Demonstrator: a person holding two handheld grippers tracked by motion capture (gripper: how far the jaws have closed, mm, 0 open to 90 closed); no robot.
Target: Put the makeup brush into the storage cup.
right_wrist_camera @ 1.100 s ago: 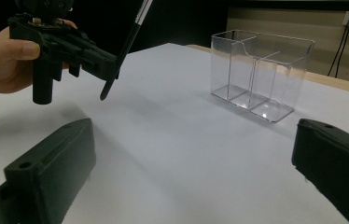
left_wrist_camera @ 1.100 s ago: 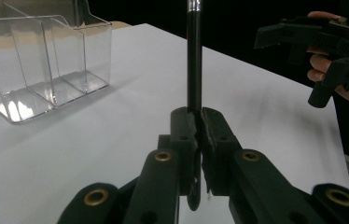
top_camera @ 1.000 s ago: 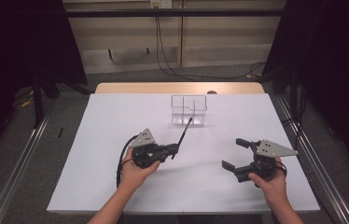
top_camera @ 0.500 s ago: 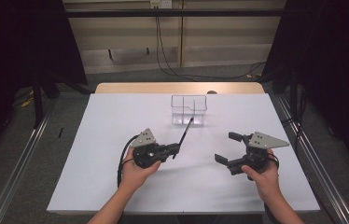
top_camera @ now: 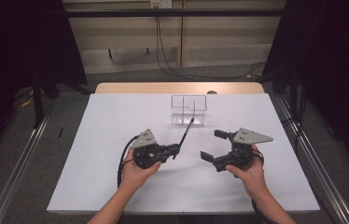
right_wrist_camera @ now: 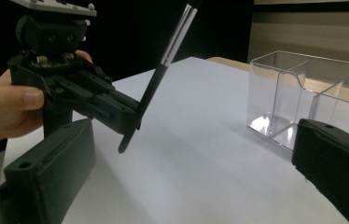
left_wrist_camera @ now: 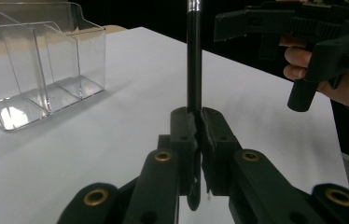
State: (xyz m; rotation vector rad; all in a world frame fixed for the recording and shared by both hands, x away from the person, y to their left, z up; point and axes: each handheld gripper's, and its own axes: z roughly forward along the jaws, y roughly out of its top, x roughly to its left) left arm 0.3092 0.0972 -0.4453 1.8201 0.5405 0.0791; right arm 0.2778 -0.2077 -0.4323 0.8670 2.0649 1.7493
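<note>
While your left gripper [top_camera: 175, 149] sits on the white table [top_camera: 116, 121] with its jaws clamped tight, it holds a thin black stick, a pen or brush handle [top_camera: 185, 136], pinched near its lower end. In the left gripper view you can see the two black pads pressed against the stick [left_wrist_camera: 193, 65], with a short stub of it poking out below them. From the high view the stick slants up and away from your left hand [top_camera: 135, 170], and its far tip comes close to the front wall of the clear plastic organizer [top_camera: 189, 109], which stands toward the far edge of the table and is split into compartments; whether the tip touches it you cannot tell. The stick has a silvery band [right_wrist_camera: 178, 33] higher up. Your right gripper [top_camera: 213, 145] is off to the right of the stick, near it but apart from it, with its jaws spread wide and nothing between them. In the right gripper view those two jaws frame the left gripper and the organizer [right_wrist_camera: 303, 98] beyond. Your right hand [top_camera: 249, 170] grips the handle from below.
</note>
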